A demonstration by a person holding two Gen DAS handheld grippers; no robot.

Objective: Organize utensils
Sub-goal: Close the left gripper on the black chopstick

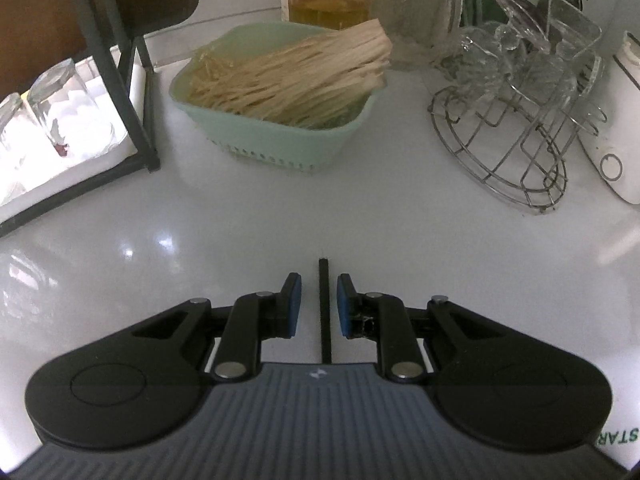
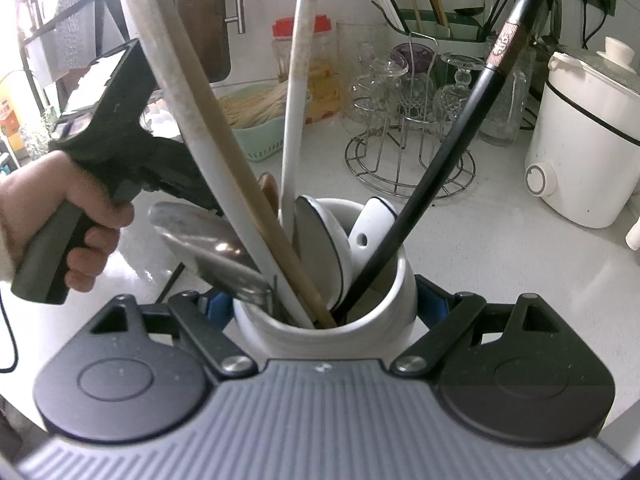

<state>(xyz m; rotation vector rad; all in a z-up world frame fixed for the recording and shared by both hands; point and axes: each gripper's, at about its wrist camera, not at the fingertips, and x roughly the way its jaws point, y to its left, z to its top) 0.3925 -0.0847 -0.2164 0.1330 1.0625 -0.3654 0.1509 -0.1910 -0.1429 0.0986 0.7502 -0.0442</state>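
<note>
In the left wrist view my left gripper point(image 1: 319, 286) points down at the white counter point(image 1: 320, 208). Its blue pads point(image 1: 295, 304) stand a little apart. A thin black chopstick point(image 1: 325, 312) runs straight between them with a gap on each side. In the right wrist view my right gripper point(image 2: 326, 306) is shut on a white ceramic utensil holder point(image 2: 320, 336). The holder contains white handles point(image 2: 296, 100), a wooden handle point(image 2: 256, 200), a metal ladle point(image 2: 208, 248), white spoons point(image 2: 372, 220) and a black chopstick point(image 2: 440, 172). A hand point(image 2: 60, 216) holds the left gripper just left of the holder.
A green basket point(image 1: 344, 128) of pale sticks stands at the back of the counter. A wire rack point(image 1: 520, 152) with upturned glasses is to its right, and a white cooker point(image 2: 580, 140) beyond that. A dark-framed shelf point(image 1: 136, 92) with glasses is on the left.
</note>
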